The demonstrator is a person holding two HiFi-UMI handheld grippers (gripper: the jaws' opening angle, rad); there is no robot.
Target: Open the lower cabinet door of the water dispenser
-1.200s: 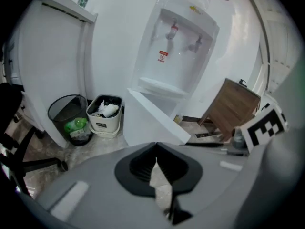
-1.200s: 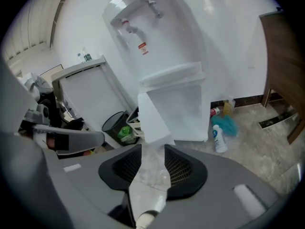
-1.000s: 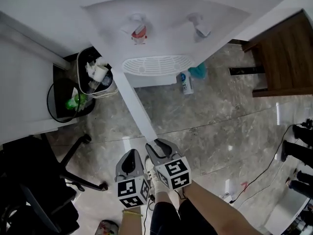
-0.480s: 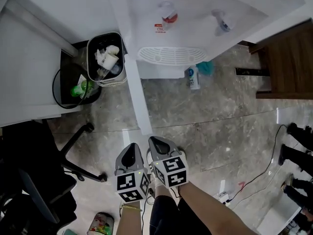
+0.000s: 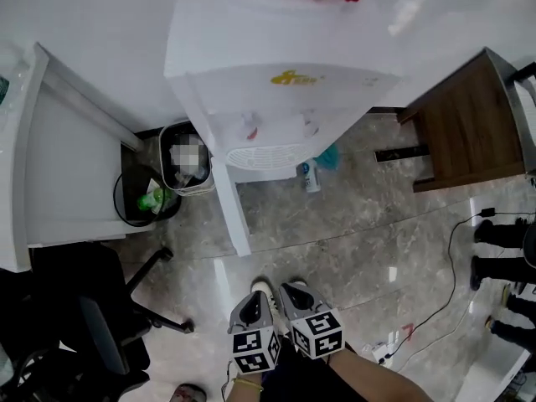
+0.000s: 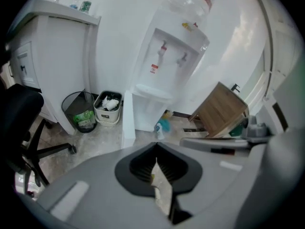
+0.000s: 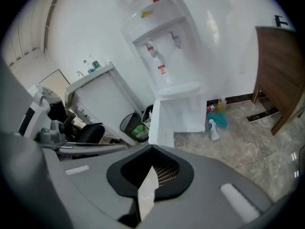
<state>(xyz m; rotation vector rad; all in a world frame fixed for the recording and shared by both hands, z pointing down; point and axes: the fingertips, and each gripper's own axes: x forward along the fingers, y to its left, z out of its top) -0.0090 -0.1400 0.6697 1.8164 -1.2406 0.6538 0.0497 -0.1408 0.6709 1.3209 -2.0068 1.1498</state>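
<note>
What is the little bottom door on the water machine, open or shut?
Open. The lower cabinet door sticks straight out from the front of the water dispenser instead of lying flat against it.

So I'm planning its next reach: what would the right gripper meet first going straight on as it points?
Likely the free edge of the open cabinet door, straight beyond the right gripper; possibly the floor short of it, since depth is unclear.
</note>
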